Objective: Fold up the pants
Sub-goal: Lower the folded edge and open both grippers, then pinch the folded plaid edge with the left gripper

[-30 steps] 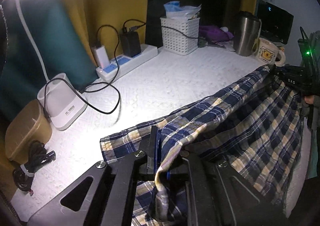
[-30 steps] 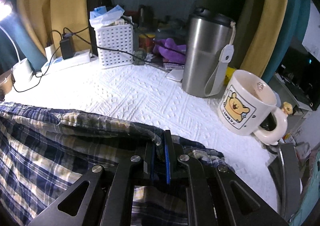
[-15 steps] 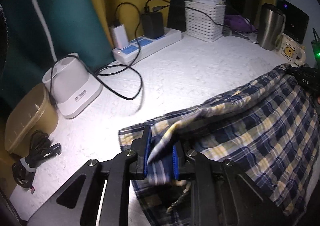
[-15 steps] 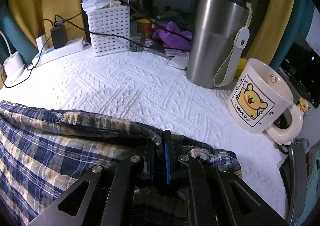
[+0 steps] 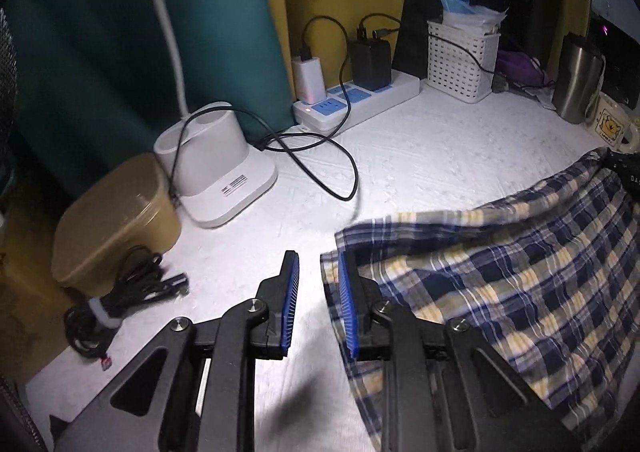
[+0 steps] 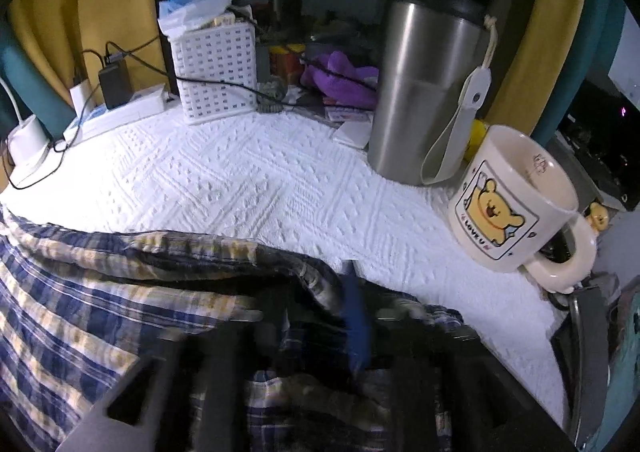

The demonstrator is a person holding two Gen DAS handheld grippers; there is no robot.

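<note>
The blue, yellow and white plaid pants (image 5: 500, 284) lie spread on the white textured table cover (image 5: 420, 156), with a folded edge along their far side. My left gripper (image 5: 318, 284) is open just left of the pants' near corner. Only bare cover shows between its blue pads (image 5: 290, 308), and its right finger overlaps the cloth edge. In the right wrist view the pants (image 6: 100, 292) fill the lower left. My right gripper (image 6: 320, 316) is blurred and its jaws are opening, with a fold of cloth loose between them. One blue pad (image 6: 356, 320) shows.
A white lamp base (image 5: 216, 172), a power strip (image 5: 360, 100) with chargers and a loose black cable stand at the back left. A tan container (image 5: 112, 220) and a coiled cable (image 5: 120, 300) sit at the left edge. Basket (image 6: 216, 68), steel tumbler (image 6: 424, 92) and bear mug (image 6: 508, 200) line the back right.
My left gripper has let go of the pants' edge and slid left; the cloth has dropped flat. My right gripper's jaws, shut on the cloth before, have parted.
</note>
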